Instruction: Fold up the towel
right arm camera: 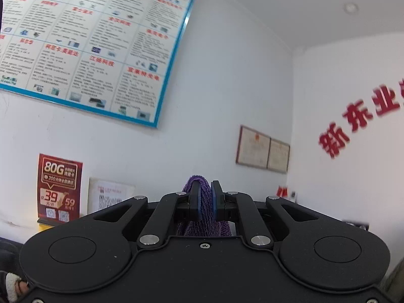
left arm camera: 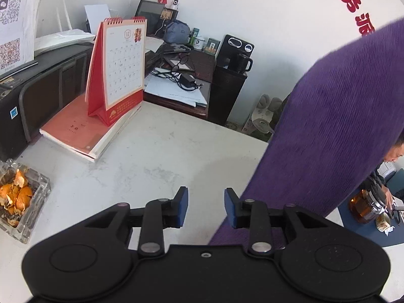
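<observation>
Towel (right arm camera: pixel 202 217) pinched in right tongs (right arm camera: pixel 205 199); beside spread left tongs (left arm camera: pixel 206 208).

Red promo sign (right arm camera: pixel 59 187) w/ QR codes is showing "80G", "39", "59"; wall is showing red letters (right arm camera: pixel 358 121) "新东业"; desk calendar (left arm camera: pixel 123 63) is reading "12".

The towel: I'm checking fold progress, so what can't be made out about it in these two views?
- Left wrist view: the purple towel runs off the top and right edges; its lower end passes behind the open left gripper.
- Right wrist view: the right gripper shows only a pinched tuft; the rest hangs hidden below its body.
</observation>
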A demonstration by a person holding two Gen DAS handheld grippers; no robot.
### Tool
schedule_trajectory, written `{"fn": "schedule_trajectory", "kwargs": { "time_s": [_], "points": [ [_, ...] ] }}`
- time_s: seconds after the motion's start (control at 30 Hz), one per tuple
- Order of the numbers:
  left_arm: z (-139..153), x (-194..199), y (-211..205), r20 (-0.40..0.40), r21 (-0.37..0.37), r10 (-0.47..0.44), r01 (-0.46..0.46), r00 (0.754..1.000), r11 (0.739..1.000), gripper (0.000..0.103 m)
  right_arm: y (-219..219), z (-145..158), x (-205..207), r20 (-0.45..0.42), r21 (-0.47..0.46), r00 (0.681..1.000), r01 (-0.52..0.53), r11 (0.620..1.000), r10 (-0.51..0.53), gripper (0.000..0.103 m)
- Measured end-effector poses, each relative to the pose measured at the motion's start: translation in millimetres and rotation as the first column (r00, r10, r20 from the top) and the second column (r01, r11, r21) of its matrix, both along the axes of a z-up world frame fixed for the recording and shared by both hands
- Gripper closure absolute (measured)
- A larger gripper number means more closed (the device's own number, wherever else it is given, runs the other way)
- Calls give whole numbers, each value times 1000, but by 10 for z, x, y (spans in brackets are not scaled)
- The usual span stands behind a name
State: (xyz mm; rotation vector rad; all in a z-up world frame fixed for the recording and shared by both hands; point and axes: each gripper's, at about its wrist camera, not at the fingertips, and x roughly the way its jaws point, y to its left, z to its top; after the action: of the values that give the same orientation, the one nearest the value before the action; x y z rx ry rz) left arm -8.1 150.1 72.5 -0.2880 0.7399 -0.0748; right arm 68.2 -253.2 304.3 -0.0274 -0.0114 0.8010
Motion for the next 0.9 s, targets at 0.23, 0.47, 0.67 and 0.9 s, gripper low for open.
{"fn": "schedule_trajectory", "kwargs": {
  "time_s": [0.23, 0.47, 0.67, 0.9],
  "points": [
    [-443, 272, -404, -168, 16, -96, 100, 981, 995, 73, -638, -1957, -82, -434, -163, 878, 145, 976, -203, 95],
    [-960, 462, -949, -303, 105, -225, 267, 926, 958, 73, -548, -2326, -178, -479, -227, 853, 107, 968, -207, 77],
    [-1202, 339, -1153, -363, 104, -296, 354, 884, 930, 73, -470, -2643, -259, -516, -280, 830, 71, 957, -213, 54],
    [-1204, 14, -1288, -380, 81, -388, 448, 840, 891, 69, -162, -3004, -85, -531, -350, 829, -29, 936, -173, 45]
  ]
}}
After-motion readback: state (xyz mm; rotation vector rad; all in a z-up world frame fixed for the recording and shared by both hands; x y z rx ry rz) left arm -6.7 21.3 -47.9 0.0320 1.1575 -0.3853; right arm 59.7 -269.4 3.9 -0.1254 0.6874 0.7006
